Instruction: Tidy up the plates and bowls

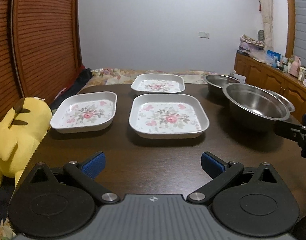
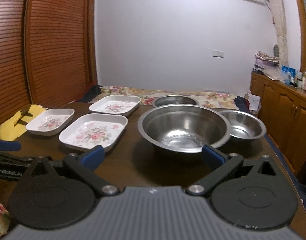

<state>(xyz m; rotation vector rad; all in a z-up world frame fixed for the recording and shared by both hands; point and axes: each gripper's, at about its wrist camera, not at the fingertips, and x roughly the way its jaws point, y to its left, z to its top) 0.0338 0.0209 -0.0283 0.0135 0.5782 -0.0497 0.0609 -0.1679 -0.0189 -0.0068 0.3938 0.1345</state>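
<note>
Three square white dishes with a pink rose print and three round stainless-steel bowls stand on the dark brown wooden table, and all six are empty. Take the nearest rose-print dish as the landmark: a second rose-print dish sits just behind it, a third rose-print dish lies apart to its left by the table edge, and the bowls are grouped to its right. The largest steel bowl is nearest that landmark dish; a smaller steel bowl sits just beside the large one on its far side from the dish, whether touching I cannot tell, and the third steel bowl stands behind, at the back edge.

The left gripper hovers in front of the landmark dish with its blue-padded fingers spread wide, gripping nothing, the dish ahead of the gap and clear of both pads. The right gripper is also spread wide; its right pad overlaps the large bowl's near rim, contact unclear, while its left pad overlaps the landmark dish's near corner.

A yellow plush toy leans at the table's left edge.
</note>
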